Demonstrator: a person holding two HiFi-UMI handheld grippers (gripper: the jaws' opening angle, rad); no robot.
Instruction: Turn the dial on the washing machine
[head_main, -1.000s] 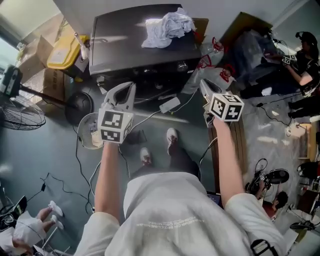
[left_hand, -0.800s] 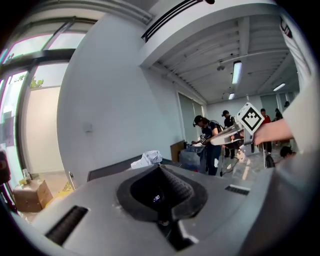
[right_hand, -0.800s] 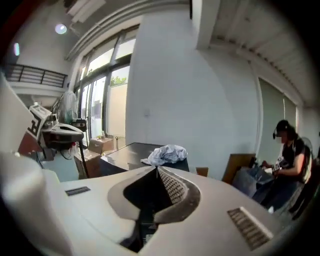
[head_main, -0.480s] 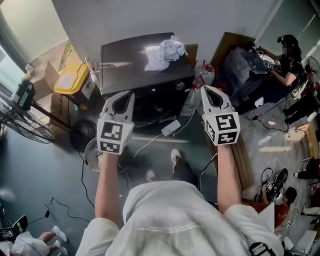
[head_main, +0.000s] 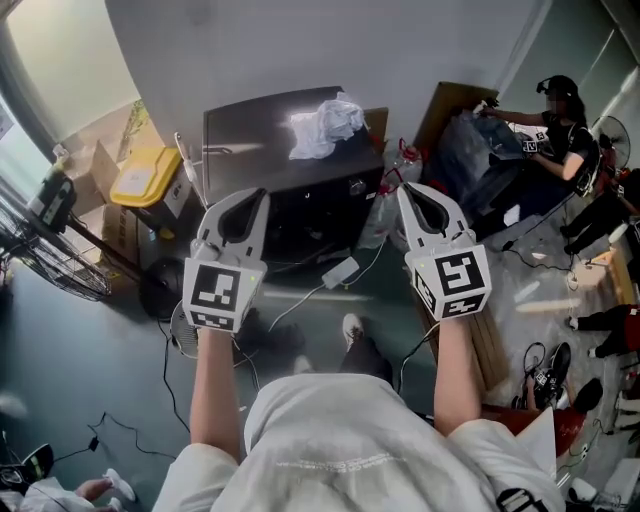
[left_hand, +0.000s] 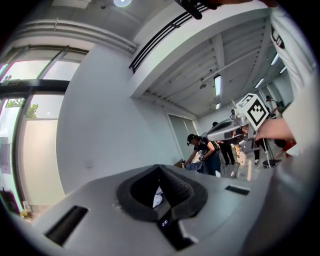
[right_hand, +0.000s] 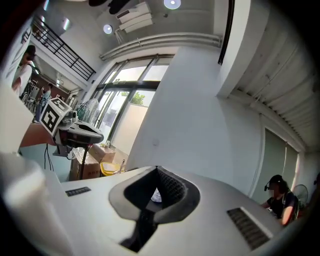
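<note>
The dark washing machine (head_main: 262, 135) stands against the wall ahead, with a crumpled white cloth (head_main: 325, 124) on its lid. A small round dial (head_main: 357, 187) shows on its front panel at the right. My left gripper (head_main: 243, 197) is held up in front of the machine's left half, shut and empty. My right gripper (head_main: 410, 190) hovers just right of the dial, apart from it, also shut with nothing in it. In the left gripper view the jaws (left_hand: 159, 168) meet at the tip. The right gripper view shows its jaws (right_hand: 157, 169) meeting too.
A yellow-lidded bin (head_main: 145, 176) and cardboard boxes sit left of the machine, with a fan (head_main: 55, 262) further left. Plastic bags (head_main: 388, 205) lean at the machine's right. A white adapter (head_main: 340, 272) and cables lie on the floor. A person (head_main: 560, 128) crouches at far right.
Both grippers have risen and come closer to the machine's front. The head view has tilted up, so more wall shows.
</note>
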